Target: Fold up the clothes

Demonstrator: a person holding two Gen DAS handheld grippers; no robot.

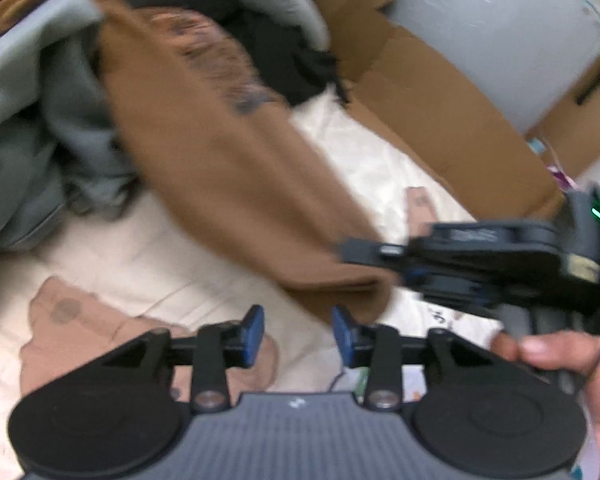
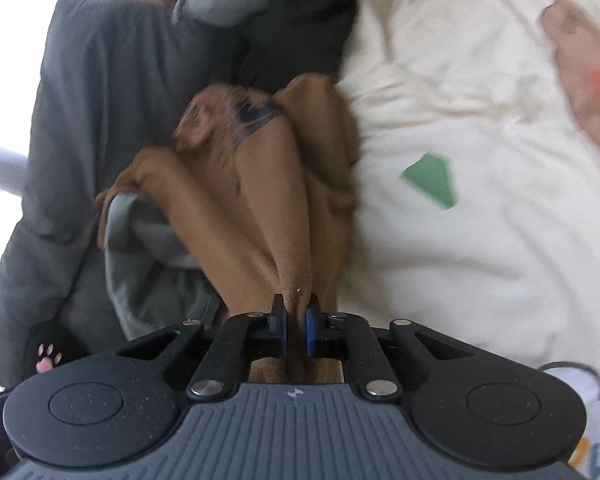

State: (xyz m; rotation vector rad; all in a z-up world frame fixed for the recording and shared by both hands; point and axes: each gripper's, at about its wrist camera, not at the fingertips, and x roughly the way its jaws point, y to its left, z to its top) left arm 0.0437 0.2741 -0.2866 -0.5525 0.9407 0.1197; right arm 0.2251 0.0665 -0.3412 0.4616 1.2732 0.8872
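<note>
While the right gripper [image 2: 296, 320] pinches a bunched fold of the brown garment [image 2: 256, 216], the left gripper [image 1: 298, 330] stands partly open and empty over the cream sheet [image 1: 140, 248].

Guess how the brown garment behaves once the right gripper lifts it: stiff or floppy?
Probably floppy: the brown garment bunches into soft folds where the right gripper pinches it. It likely drapes and trails, since its far end lies on the grey clothes. It looks light, and the thin pinched fold might slip.
</note>
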